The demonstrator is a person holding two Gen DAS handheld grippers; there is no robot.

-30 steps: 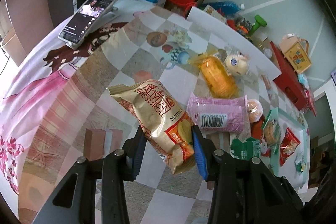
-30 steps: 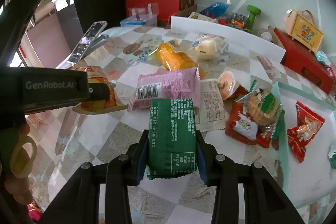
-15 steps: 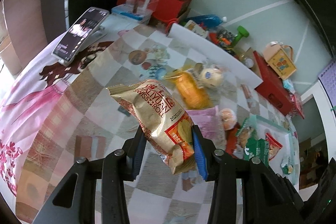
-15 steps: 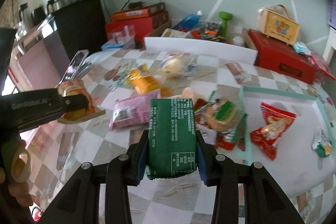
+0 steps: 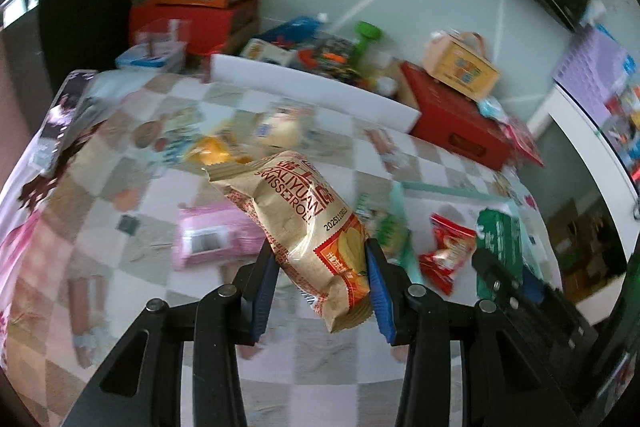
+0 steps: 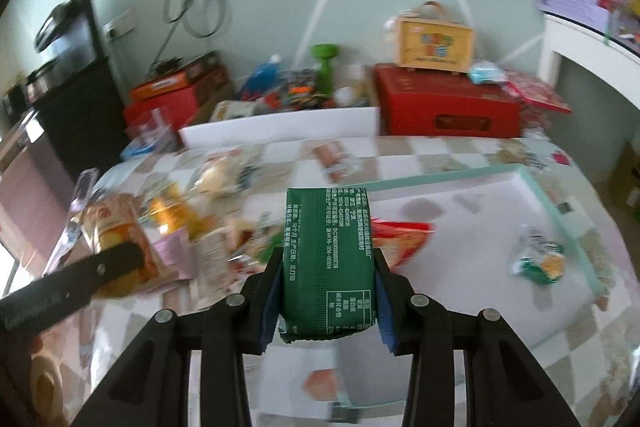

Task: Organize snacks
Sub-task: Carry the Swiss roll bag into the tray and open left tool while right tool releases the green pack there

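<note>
Swiss roll packet (image 5: pixel 308 227), tan, was pinched between blue pads of my left gripper (image 5: pixel 320 287), held tilted above checkered tablecloth (image 5: pixel 132 187). Green packet (image 6: pixel 328 263) was clamped upright in my right gripper (image 6: pixel 328 303), raised just left of teal-rimmed white tray (image 6: pixel 460 179). Red snack (image 5: pixel 444 251) and green-white snack (image 6: pixel 538 259) lay inside tray. Pink packet (image 5: pixel 212 239) lay left of tray.
</note>
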